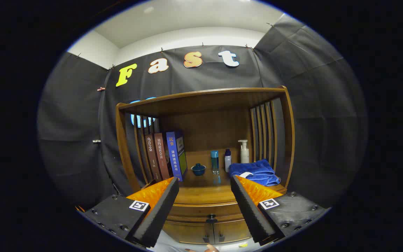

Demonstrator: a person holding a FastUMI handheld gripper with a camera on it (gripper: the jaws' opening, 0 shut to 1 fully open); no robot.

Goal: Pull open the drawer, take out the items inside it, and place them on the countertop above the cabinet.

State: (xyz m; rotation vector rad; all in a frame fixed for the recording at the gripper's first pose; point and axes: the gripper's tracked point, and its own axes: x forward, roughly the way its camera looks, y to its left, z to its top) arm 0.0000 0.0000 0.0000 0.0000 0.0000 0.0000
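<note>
A wooden cabinet point(205, 105) with an open shelf stands ahead of me. Its countertop point(205, 194) runs between and beyond my fingertips. Below the countertop the drawer front point(194, 211) is closed, with a small dark knob point(211, 218) at its middle. My gripper point(205, 183) is open, fingers wide apart and nothing between them, held in front of the cabinet and apart from it. The drawer's contents are hidden.
On the countertop stand three books point(164, 155) at the left, a small blue lidded cup point(198, 169), a teal bottle point(215, 161), a small white bottle point(227, 160), a pump bottle point(244, 151) and a folded blue towel point(255, 172). Two lower doors point(210, 232) sit under the drawer.
</note>
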